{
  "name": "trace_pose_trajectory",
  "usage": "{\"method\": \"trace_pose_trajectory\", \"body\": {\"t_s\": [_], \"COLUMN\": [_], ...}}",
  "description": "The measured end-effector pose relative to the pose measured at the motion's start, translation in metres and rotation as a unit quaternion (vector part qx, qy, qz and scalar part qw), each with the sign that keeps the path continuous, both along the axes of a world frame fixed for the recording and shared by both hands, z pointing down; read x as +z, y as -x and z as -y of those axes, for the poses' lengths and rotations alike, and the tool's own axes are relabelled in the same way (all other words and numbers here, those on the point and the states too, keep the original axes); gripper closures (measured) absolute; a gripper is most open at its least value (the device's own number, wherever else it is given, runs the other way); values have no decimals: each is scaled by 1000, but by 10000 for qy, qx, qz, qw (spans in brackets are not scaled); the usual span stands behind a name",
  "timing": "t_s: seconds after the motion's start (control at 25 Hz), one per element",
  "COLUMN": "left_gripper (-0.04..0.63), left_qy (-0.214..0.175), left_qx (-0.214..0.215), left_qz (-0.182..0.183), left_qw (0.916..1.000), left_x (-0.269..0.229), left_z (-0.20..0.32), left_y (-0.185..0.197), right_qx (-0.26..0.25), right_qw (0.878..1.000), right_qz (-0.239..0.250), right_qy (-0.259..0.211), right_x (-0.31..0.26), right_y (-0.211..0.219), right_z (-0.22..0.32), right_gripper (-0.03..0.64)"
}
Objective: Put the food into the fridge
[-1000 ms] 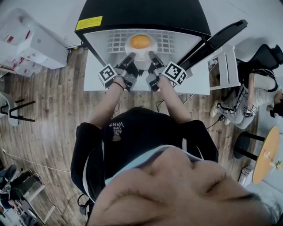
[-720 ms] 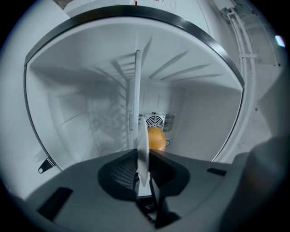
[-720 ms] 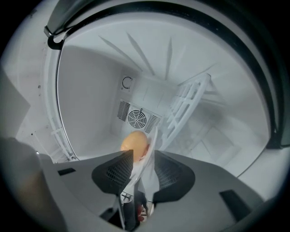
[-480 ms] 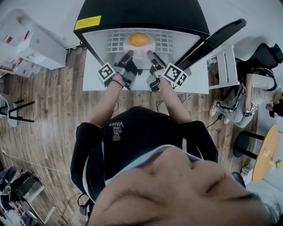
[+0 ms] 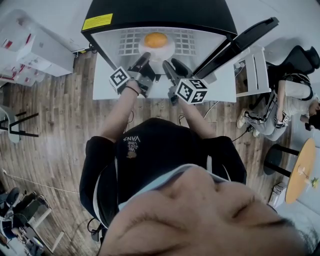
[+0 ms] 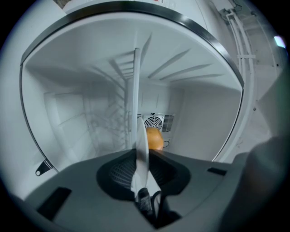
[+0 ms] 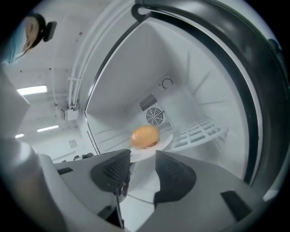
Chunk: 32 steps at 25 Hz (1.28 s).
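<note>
**Plate of food held inside the open fridge**

A white plate (image 5: 159,51) bearing a round orange piece of food (image 5: 155,39) is seen inside the black fridge (image 5: 160,12), over the white wire shelf (image 7: 199,133). The fridge door (image 5: 240,42) is swung wide open to the right.

The left gripper (image 6: 138,161) is closed on the near rim of the plate, which is shown edge-on and pinched between its jaws; the food is glimpsed just beyond them, in front of the fan grille (image 6: 154,121) on the back wall.

The right gripper (image 7: 142,158) is rolled to one side, and its jaws have just been opening and are now spread wide. The plate's rim is found at the gap between their tips, but it is not pressed by either pad. Whether the plate is fully set down on the shelf cannot be told.
</note>
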<state>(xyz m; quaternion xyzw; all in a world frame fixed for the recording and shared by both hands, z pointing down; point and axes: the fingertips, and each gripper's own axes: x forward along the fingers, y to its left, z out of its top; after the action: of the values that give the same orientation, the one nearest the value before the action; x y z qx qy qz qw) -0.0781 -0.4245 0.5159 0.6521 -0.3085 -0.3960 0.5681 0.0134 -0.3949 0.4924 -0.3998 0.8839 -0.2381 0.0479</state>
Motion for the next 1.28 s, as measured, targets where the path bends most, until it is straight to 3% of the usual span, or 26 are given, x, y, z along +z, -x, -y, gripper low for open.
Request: {"method": "trace_pose_trajectory", "body": {"t_s": [0.16, 0.4, 0.76, 0.84, 0.96, 1.08, 1.16, 1.28], "left_gripper": [522, 505, 503, 503, 503, 503, 505, 505], "left_qy": [-45, -184, -907, -1154, -1549, -1817, -1840, -1795], "left_qx": [-43, -56, -111, -172, -208, -125, -83, -18], "left_qz": [101, 280, 1676, 2176, 3248, 3951, 4196, 4319], "left_qw": [9999, 9994, 9816, 9690, 9328, 9004, 8888, 8839], "left_x": [2, -3, -20, -25, -26, -21, -16, -8], "left_z": [0, -8, -32, -37, -43, -47, -48, -48], "left_y": [3, 5, 9, 9, 9, 1, -1, -3], "right_qx": [-133, -114, 24, 39, 51, 68, 78, 90], "right_qw": [9986, 9950, 9934, 9933, 9935, 9937, 9939, 9939], "right_qz": [-452, -865, -1004, -1009, -1006, -990, -978, -980], "right_qy": [-222, -492, -556, -556, -538, -521, -512, -505], "right_x": [4, 7, 6, 5, 5, 5, 6, 6], "right_y": [10, 15, 15, 15, 15, 15, 15, 15], "right_z": [-9, -11, -2, 0, 2, 3, 3, 4], "right_gripper": [467, 577, 604, 604, 604, 604, 604, 604]}}
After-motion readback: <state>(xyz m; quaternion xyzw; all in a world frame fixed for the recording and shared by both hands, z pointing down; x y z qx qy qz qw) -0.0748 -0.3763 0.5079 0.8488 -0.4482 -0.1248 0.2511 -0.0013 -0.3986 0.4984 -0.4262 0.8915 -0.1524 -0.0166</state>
